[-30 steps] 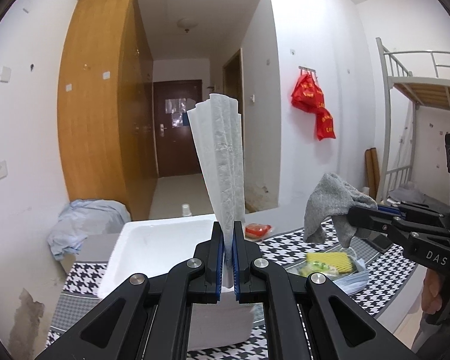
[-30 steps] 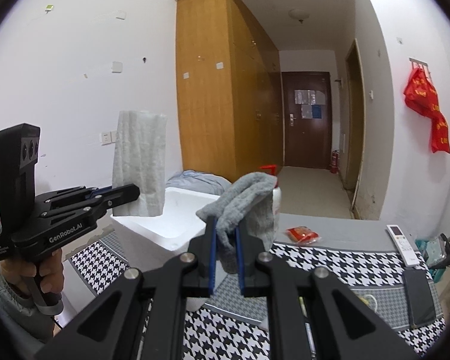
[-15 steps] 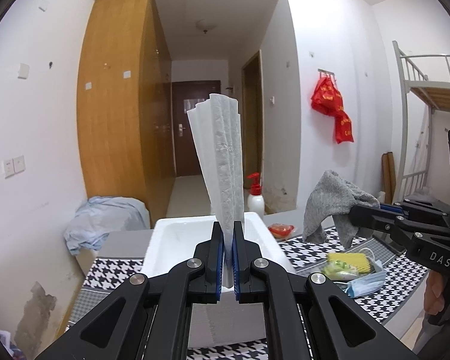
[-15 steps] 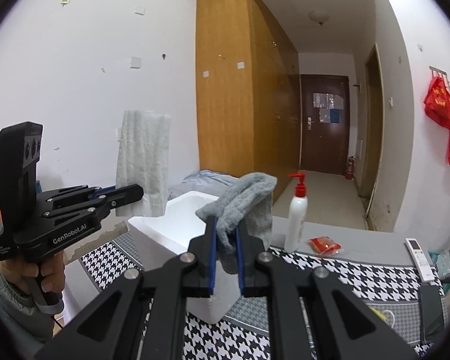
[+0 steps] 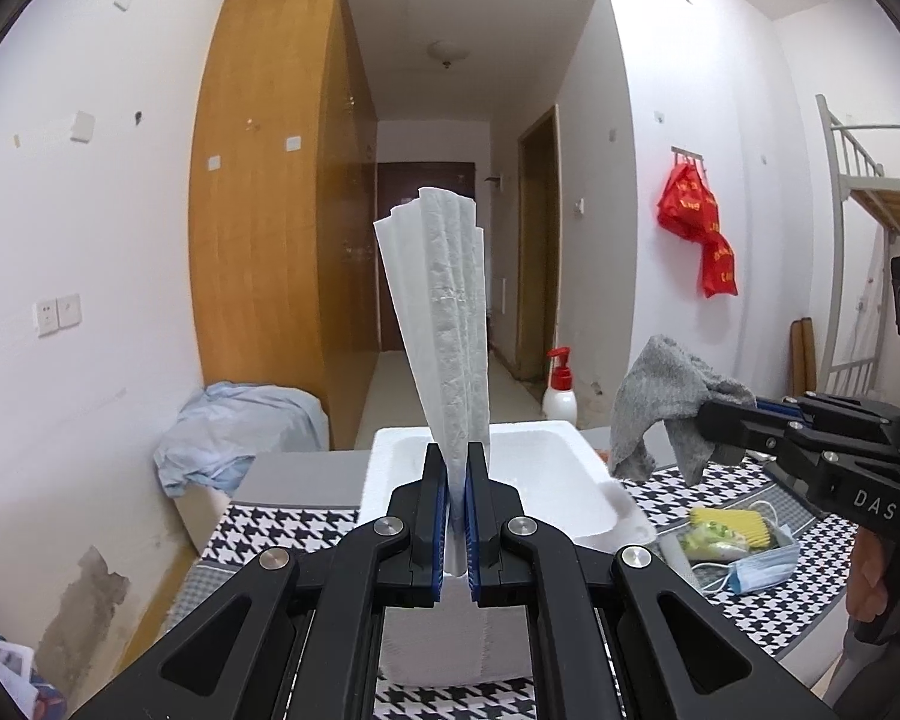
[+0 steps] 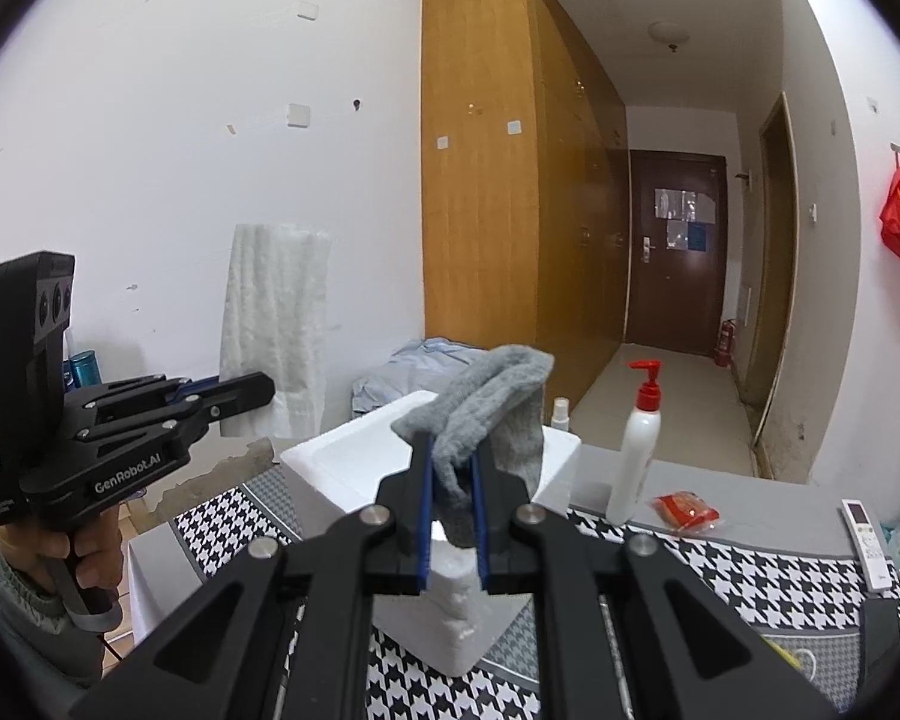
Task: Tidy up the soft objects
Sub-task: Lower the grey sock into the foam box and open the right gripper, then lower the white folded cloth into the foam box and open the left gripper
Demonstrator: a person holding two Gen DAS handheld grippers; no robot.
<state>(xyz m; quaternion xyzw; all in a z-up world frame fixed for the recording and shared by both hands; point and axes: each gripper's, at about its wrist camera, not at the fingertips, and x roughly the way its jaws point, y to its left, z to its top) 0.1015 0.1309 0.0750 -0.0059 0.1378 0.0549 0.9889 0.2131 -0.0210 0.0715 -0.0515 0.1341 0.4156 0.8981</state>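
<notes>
Left wrist view: you are pinching the folded white paper-like towel (image 5: 444,324) in the left gripper (image 5: 457,516), the limp grey knitted cloth (image 5: 660,396) in the right gripper (image 5: 714,414), above the white foam box (image 5: 570,480); both are light and floppy, so grip the bunched folds.

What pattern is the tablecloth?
Black-and-white houndstooth tablecloth, clearest in the right wrist view.

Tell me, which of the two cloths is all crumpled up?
The grey cloth in the right gripper is crumpled. The white cloth in the left gripper is folded in neat, flat pleats and stands upright.
</notes>
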